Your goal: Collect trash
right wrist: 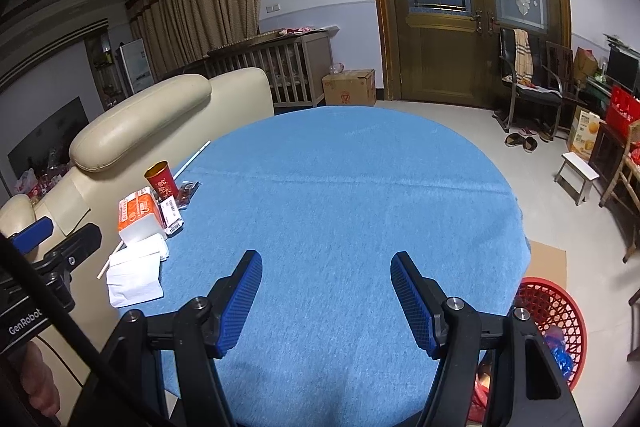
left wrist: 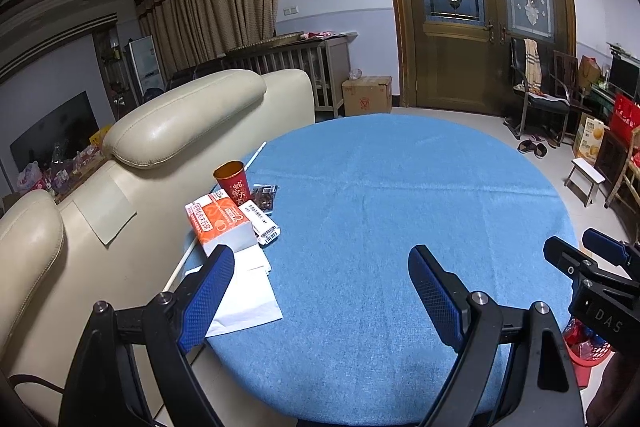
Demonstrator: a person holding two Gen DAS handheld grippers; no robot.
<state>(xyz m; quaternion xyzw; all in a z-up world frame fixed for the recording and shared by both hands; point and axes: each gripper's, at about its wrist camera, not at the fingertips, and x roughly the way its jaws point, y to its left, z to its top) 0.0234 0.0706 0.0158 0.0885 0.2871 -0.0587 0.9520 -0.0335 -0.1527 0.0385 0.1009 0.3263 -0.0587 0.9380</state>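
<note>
Trash lies at the table's (left wrist: 380, 187) left edge. Near to far: white paper (left wrist: 244, 291), flimsy, pinch a free corner; orange carton (left wrist: 218, 223), light, crushable, grip across its sides; red cup (left wrist: 233, 183), thin-walled, likely tippy, take at the rim. Left gripper (left wrist: 320, 287) and right gripper (right wrist: 326, 291) both spread wide, empty. Red basket (right wrist: 556, 311) sits near right, beside the table

Round table (left wrist: 400, 207) covered in blue cloth
A red cup (left wrist: 233, 181), orange carton (left wrist: 218, 221), snack packets (left wrist: 264, 197) and white paper (left wrist: 244, 291) are clustered at its left edge.
</note>
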